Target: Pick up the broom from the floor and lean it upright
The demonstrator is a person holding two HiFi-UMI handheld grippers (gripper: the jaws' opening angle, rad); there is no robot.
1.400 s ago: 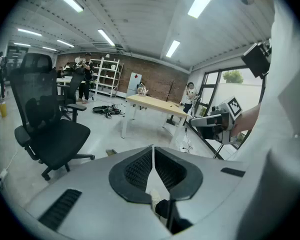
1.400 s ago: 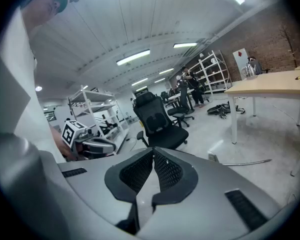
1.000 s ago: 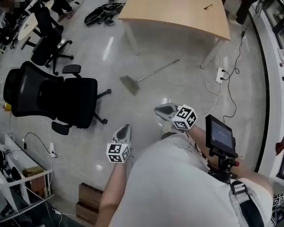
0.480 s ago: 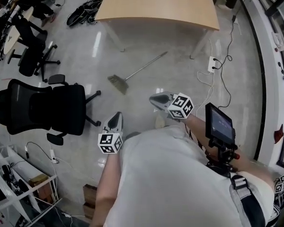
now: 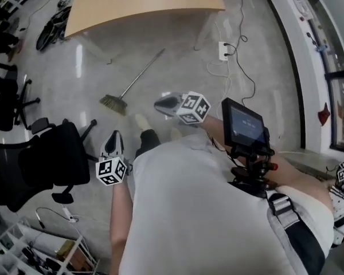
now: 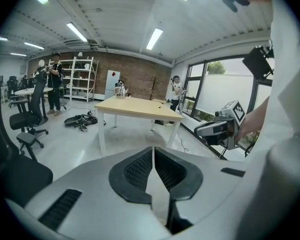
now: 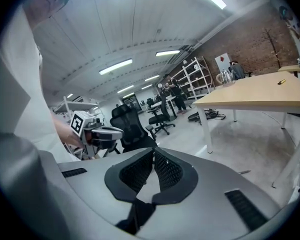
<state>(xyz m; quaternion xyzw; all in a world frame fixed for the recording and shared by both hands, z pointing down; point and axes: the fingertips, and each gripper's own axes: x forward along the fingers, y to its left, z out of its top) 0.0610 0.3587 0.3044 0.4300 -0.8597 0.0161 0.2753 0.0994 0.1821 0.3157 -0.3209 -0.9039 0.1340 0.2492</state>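
The broom [image 5: 121,94] lies flat on the grey floor in the head view, its bristle head at the lower left and its thin handle slanting up toward the table. My right gripper [image 5: 159,103] hovers just right of the bristle head, jaws shut and empty. My left gripper [image 5: 114,136] is lower left of it, below the bristle head, also shut on nothing. In the left gripper view the left gripper [image 6: 152,149] has its pads together. The right gripper view shows the right gripper [image 7: 153,152] the same way. Neither gripper view shows the broom clearly.
A wooden table [image 5: 143,2] stands beyond the broom. A black office chair [image 5: 40,162] is close at the left, with more chairs [image 5: 8,96] behind. A power strip [image 5: 223,50] and cables [image 5: 246,82] lie on the floor at the right.
The person has walked toward the broom, so it now lies much nearer both grippers. The table has slid to the top edge and the black chair to the lower left. Both grippers stayed shut.
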